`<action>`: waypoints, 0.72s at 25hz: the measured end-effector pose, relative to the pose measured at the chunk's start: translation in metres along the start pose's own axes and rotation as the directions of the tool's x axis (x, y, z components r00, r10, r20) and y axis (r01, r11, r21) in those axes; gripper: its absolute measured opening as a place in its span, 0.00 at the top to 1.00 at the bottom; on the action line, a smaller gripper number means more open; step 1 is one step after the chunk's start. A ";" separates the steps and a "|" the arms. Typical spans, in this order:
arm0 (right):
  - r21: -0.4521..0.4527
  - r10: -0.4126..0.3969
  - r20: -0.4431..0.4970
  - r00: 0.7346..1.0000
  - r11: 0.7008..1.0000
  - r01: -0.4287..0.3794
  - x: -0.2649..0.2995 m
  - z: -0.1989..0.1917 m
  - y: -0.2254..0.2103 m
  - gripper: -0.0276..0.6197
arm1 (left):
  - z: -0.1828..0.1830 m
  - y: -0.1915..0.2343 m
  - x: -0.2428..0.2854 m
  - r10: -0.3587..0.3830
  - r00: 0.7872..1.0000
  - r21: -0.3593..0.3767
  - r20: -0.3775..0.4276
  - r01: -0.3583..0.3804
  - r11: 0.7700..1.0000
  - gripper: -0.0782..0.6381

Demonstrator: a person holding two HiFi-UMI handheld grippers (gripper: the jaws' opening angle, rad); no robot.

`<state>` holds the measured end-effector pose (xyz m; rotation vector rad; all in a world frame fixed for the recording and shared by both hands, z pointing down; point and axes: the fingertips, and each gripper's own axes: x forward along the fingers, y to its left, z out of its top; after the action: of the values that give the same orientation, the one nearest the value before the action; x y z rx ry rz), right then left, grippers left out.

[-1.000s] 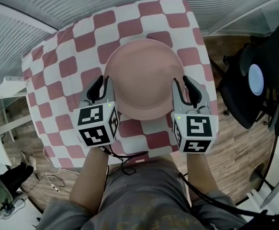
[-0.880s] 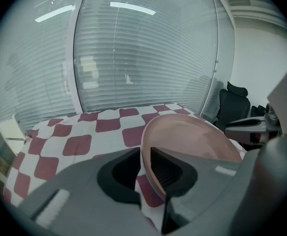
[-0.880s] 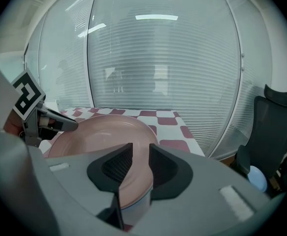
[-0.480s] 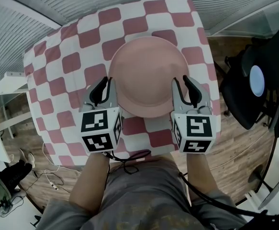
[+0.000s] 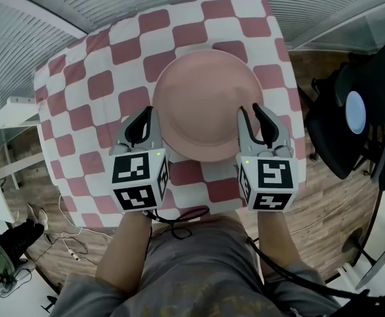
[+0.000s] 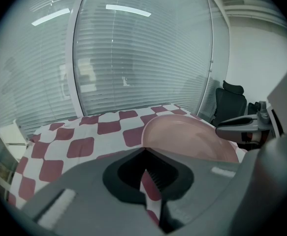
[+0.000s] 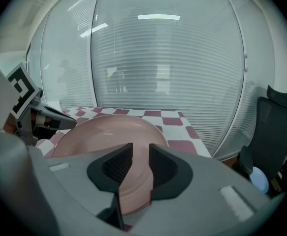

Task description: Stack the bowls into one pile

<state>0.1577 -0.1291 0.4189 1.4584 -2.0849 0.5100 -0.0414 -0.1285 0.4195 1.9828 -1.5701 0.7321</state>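
Desk point(image 5: 80, 104), checked cloth: only one pink bowl point(image 5: 209, 101) shows, at mid-desk; I cannot tell whether others are nested in it. It lies between my two tools, with its near rim flanked on both sides. Left tool point(image 5: 142, 116): jaws together, nothing between them, and the bowl sits just to its right, apparently not touching. Right tool point(image 5: 251, 114): jaws part-way apart, the bowl's near-right rim running into the gap; I see no pad pressing on it. Bowl is round, so no axis matters. The right tool is nearer, so I judge any lift starts there.
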 end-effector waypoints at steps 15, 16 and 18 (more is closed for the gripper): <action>0.004 -0.012 -0.007 1.000 1.000 0.012 -0.001 -0.006 -0.008 0.76 | -0.007 -0.002 0.004 -0.003 1.000 -0.011 -0.012 0.003 1.000 0.89; 0.006 -0.019 -0.006 1.000 1.000 0.019 -0.002 -0.006 -0.010 0.76 | -0.005 -0.002 0.004 -0.002 1.000 -0.009 -0.008 0.002 1.000 0.89; 0.011 -0.046 -0.003 0.999 0.999 0.046 -0.003 -0.008 -0.016 0.77 | -0.003 -0.002 0.005 0.001 1.000 -0.007 -0.002 -0.001 1.000 0.89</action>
<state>0.1749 -0.1278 0.4234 1.5073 -2.0449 0.5055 -0.0393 -0.1297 0.4248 1.9761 -1.5705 0.7282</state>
